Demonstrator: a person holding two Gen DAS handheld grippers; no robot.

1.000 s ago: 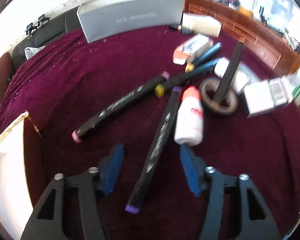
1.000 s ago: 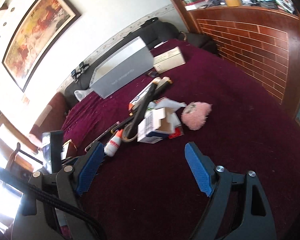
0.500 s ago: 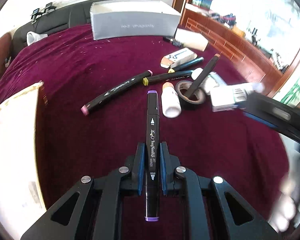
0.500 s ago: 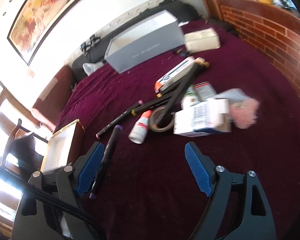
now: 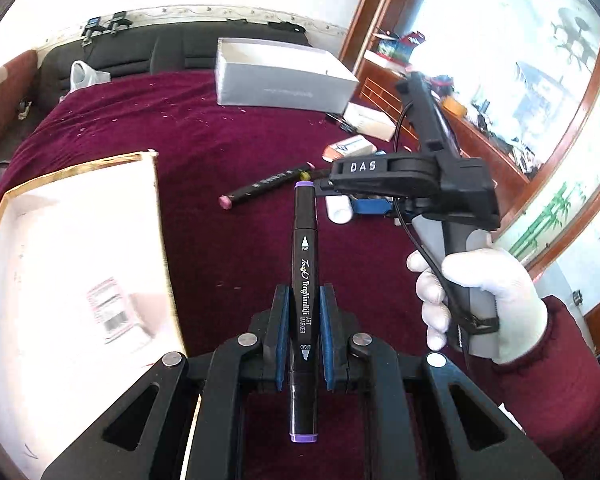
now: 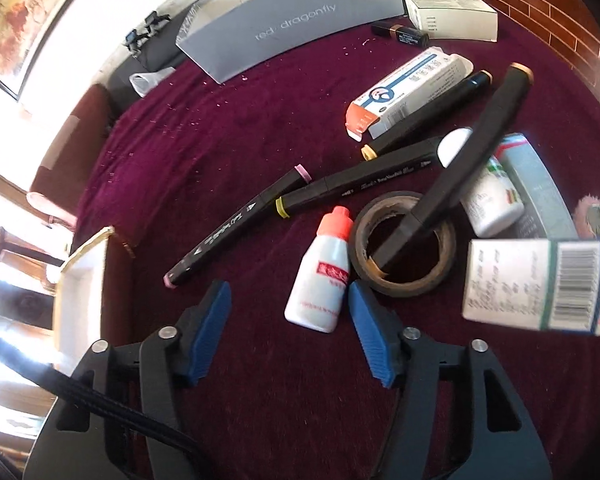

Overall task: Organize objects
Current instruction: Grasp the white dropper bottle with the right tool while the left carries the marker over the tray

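My left gripper (image 5: 303, 292) is shut on a black art marker with purple caps (image 5: 305, 240) and holds it above the maroon cloth, beside the gold-rimmed white box (image 5: 80, 240). My right gripper (image 6: 289, 294) hovers low over the pile. Its jaws are closing, and the lower end of a white bottle with an orange cap (image 6: 320, 276) lies between them, with the pads not pressing on it. In the left wrist view a white-gloved hand (image 5: 480, 292) holds that right gripper (image 5: 370, 204) over the bottle (image 5: 338, 210).
On the cloth lie a pink-capped marker (image 6: 236, 228), a yellow-capped marker (image 6: 356, 188), and a tape roll (image 6: 404, 280) with a marker (image 6: 460, 168) leaning in it. Small cartons (image 6: 536, 284) are at the right, and a grey box (image 6: 292, 20) stands at the back.
My left gripper shut on the purple-capped marker, lifted it and carried it toward the white box. My right gripper came down over the pile and its jaws narrowed around the bottle.
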